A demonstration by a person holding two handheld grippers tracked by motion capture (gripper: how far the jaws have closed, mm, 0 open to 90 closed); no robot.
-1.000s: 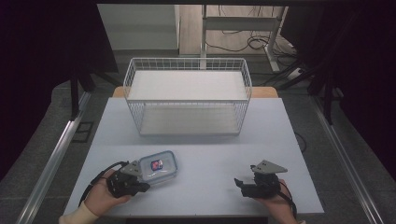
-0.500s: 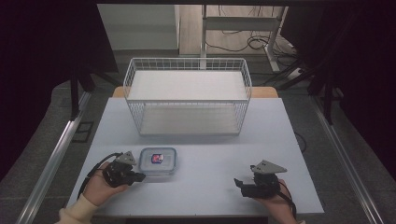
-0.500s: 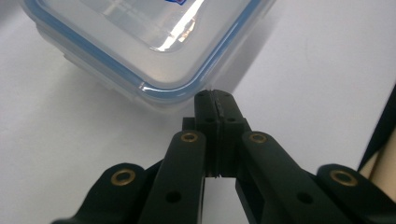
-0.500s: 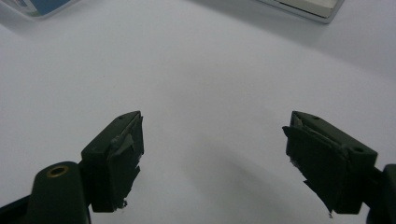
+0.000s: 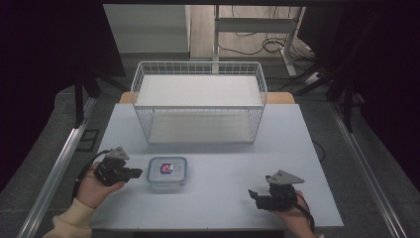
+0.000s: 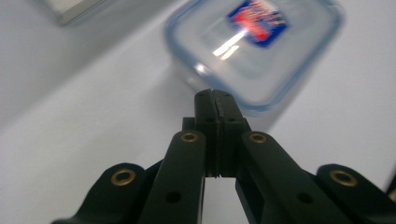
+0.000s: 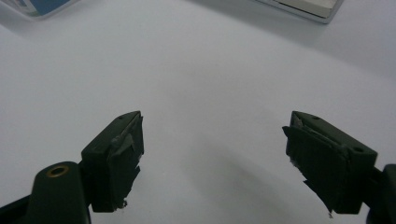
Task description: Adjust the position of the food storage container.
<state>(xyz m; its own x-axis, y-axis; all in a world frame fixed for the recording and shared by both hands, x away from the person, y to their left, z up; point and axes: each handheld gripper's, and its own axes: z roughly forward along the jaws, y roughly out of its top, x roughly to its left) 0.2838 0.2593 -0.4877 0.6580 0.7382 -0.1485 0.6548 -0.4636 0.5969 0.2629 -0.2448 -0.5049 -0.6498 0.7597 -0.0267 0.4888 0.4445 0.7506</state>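
Since a second ago, the left gripper [image 5: 132,173] has let go of the clear lidded food container [image 5: 168,171] and drawn back to the left, and the container now lies flat and square on the pale table [image 5: 297,148] instead of tilted beside the hand. From the high view, the container sits at the near left of the table, in front of the white wire basket [image 5: 199,101] and well apart from it. A small red and blue label [image 5: 166,168] shows on its lid. The left gripper rests just beside the container's left edge, close to it but apart; in the left gripper view its jaws are pressed together on nothing, pointing at the container's blue-rimmed corner [image 6: 261,100]. The right gripper [image 5: 253,194] rests on the near right of the table, well apart from the container, and the right gripper view shows its jaws spread wide over bare table. The container looks like light, stiff plastic, seemingly empty, with smooth walls likely to slip, so the firmest hold is probably across the raised lid rim at an edge or corner, pinched gently to avoid tipping it
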